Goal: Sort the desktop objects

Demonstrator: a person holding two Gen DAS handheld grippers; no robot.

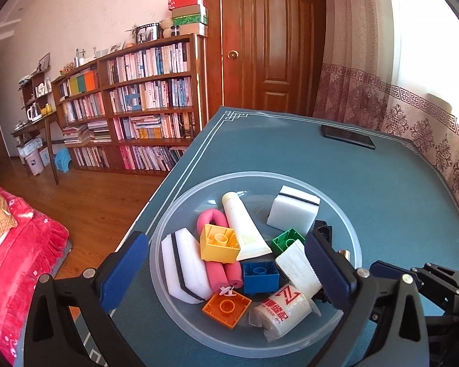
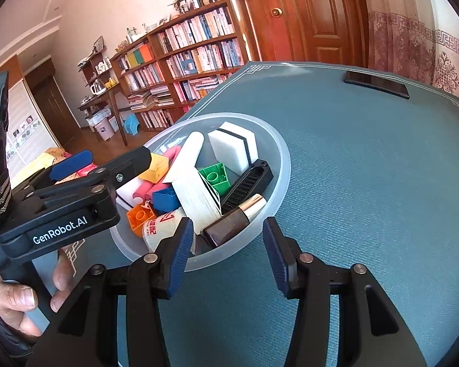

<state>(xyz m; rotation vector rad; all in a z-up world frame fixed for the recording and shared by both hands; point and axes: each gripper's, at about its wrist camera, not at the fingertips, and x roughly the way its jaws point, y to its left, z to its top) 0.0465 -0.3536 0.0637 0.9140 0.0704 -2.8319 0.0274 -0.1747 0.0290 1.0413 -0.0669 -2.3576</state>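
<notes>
A translucent bowl point(image 1: 180, 205) on the teal table mat holds several items. Among them are a yellow brick point(image 1: 218, 246), a blue brick point(image 1: 260, 276), an orange brick point(image 1: 226, 307), a green brick point(image 1: 286, 240), a pink foam tube point(image 1: 212, 220), a cream tube point(image 1: 241, 226), two white sponges point(image 1: 292, 209) and a wrapped roll point(image 1: 283, 309). The right wrist view adds a black comb point(image 2: 249, 185) and a brown bottle point(image 2: 232, 223). My left gripper point(image 1: 226, 272) is open, one finger outside the left rim, one inside at the right. My right gripper point(image 2: 229, 255) is open at the bowl's near rim point(image 2: 229, 258), holding nothing.
A black phone point(image 1: 347, 136) lies flat near the mat's far edge. The table's left edge point(image 1: 168, 180) drops to a wooden floor with a bookshelf point(image 1: 143, 104) and a red bed point(image 1: 21, 244). A patterned curtain point(image 1: 428, 128) hangs behind the table. A hand point(image 2: 18, 299) grips the left gripper's handle.
</notes>
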